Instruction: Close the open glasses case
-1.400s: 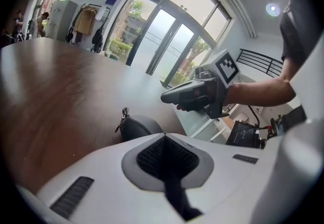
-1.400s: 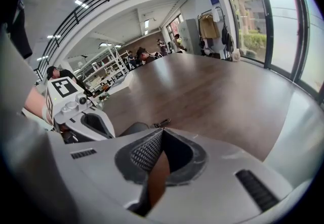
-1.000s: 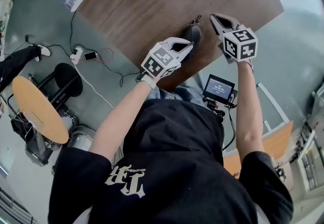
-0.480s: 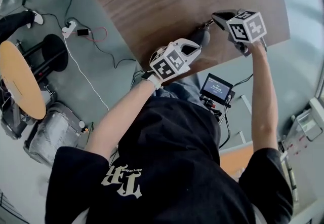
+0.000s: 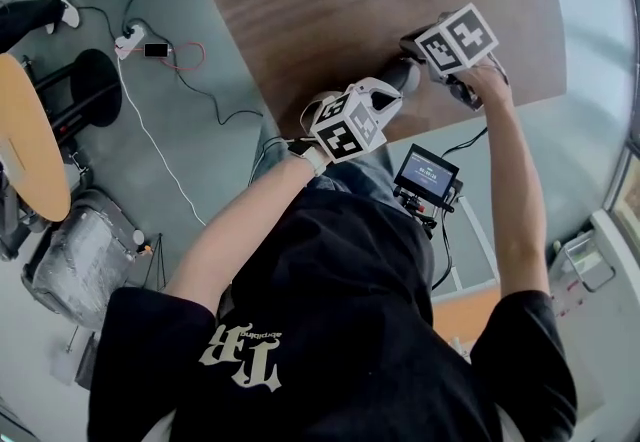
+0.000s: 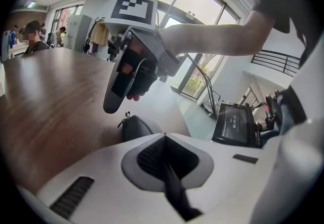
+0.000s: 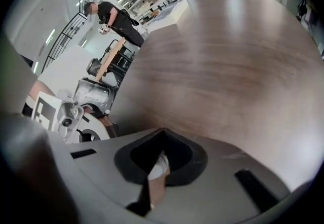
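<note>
Since half a second ago the right gripper [image 5: 415,45] has tipped over and drawn in toward the centre of the head view, so it now hangs just above the glasses case [image 5: 403,76]. The left gripper [image 5: 385,90] has barely shifted. The case lies near the table [image 5: 350,0] edge at centre right of that view, dark and wedged between the two grippers.

Both claws look closed and empty. In each gripper view the jaw tips meet, with only a thin sliver of gap behind them and nothing held.

By my reading the step in hand is the closing itself, and it looks late. The case shows as a low rounded hump, not a gaping shell, though I cannot tell whether its seam is fully shut. The next move seems to call for the right claw to drop onto the end where the zipper pull [image 6: 124,116] sticks up, while the left steadies the body so it does not skid off the nearby edge.

Only the left gripper view shows the pull and the rounded body, at lower centre, with the right gripper's tip poised above them and apart. The head view gives the layout — case, both tools, table edge, and a small monitor [image 5: 428,173] below the table. The right gripper view shows only bare wood ahead — no case at all.
</note>
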A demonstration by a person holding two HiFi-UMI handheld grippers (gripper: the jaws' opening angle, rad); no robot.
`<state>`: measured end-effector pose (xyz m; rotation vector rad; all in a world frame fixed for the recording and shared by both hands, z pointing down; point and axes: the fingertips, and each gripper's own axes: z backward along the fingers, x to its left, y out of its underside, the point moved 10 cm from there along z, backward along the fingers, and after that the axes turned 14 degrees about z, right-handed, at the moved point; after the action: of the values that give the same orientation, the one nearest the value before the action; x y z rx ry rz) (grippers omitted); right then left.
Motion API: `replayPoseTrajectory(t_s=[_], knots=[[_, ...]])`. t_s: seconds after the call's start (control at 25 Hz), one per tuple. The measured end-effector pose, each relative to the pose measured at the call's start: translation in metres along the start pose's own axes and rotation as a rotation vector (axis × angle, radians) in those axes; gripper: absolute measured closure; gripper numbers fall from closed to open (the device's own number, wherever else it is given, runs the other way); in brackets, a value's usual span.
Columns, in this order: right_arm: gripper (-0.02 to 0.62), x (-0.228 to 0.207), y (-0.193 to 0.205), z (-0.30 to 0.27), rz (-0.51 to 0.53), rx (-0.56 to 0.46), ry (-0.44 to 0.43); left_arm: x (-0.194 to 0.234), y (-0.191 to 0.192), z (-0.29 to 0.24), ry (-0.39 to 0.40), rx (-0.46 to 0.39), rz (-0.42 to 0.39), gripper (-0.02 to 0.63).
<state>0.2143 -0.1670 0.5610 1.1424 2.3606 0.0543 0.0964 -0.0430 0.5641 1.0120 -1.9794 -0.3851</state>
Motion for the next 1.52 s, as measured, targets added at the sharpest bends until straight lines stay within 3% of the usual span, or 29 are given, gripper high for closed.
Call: replayPoseTrajectory(t_s=[0.32, 0.56, 0.64, 0.84, 1.24, 1.4, 1.52], knots=[[0.609, 0.012, -0.010, -0.004, -0.017, 0.070, 0.069, -0.008, 0.000, -0.001, -0.044, 0.008, -0.038, 0.600], [0.607, 0.027, -0.009, -0.001, 0.112, 0.118, 0.139, -0.014, 0.001, -0.002, -0.074, 0.002, -0.066, 0.600], [0.539, 0.031, -0.007, -0.003, 0.133, 0.142, 0.145, -0.015, 0.002, -0.003, -0.081, 0.000, -0.072, 0.600], [0.479, 0.042, -0.003, -0.004, 0.157, 0.178, 0.201, -0.019, 0.000, -0.006, -0.105, 0.001, -0.094, 0.600], [0.479, 0.066, 0.000, -0.015, 0.083, 0.201, 0.412, -0.034, 0.001, -0.010, -0.192, 0.016, -0.169, 0.600], [0.479, 0.067, 0.000, -0.022, 0.045, 0.228, 0.421, -0.036, 0.000, -0.012, -0.208, 0.030, -0.191, 0.600], [0.479, 0.066, 0.000, -0.024, 0.025, 0.306, 0.433, -0.039, -0.001, -0.014, -0.209, 0.042, -0.201, 0.600]])
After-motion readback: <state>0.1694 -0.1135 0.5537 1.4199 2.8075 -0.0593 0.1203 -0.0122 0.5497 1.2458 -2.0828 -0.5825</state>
